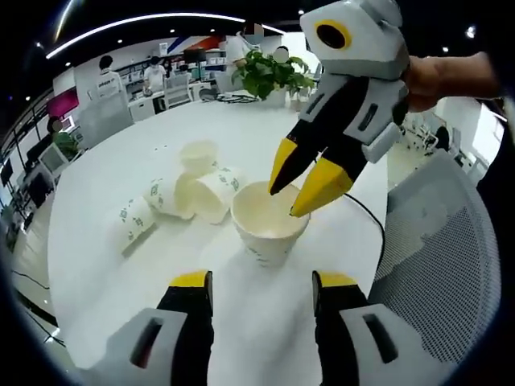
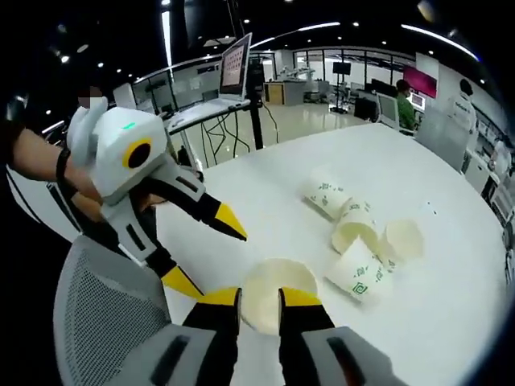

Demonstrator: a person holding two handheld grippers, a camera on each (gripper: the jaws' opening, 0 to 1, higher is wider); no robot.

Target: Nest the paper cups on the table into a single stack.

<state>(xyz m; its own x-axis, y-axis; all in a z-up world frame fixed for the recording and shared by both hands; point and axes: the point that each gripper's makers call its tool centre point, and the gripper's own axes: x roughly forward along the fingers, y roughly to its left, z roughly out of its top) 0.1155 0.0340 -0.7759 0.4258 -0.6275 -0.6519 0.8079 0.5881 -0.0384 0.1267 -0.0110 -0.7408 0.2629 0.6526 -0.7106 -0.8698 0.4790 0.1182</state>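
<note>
On the white counter, just before my left claw, stands the upright paper cup. My right claw grips its near rim, jaws narrow on the wall. My left claw gapes wide, holding nothing. Beyond the upright cup lie four tipped cups clustered together. A mesh chair sits beside the counter edge.

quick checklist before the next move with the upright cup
1. Upright paper cup standing on the table: ok.
2. Right gripper closed on the cup's rim: looks ok, one tip inside, one outside.
3. Left gripper open, off the cup: ok.
4. Loose cups lying on their sides, still to nest: not ok.
5. Cup interior empty: ok.
6. Firmness of the rim hold: cannot tell.
</note>
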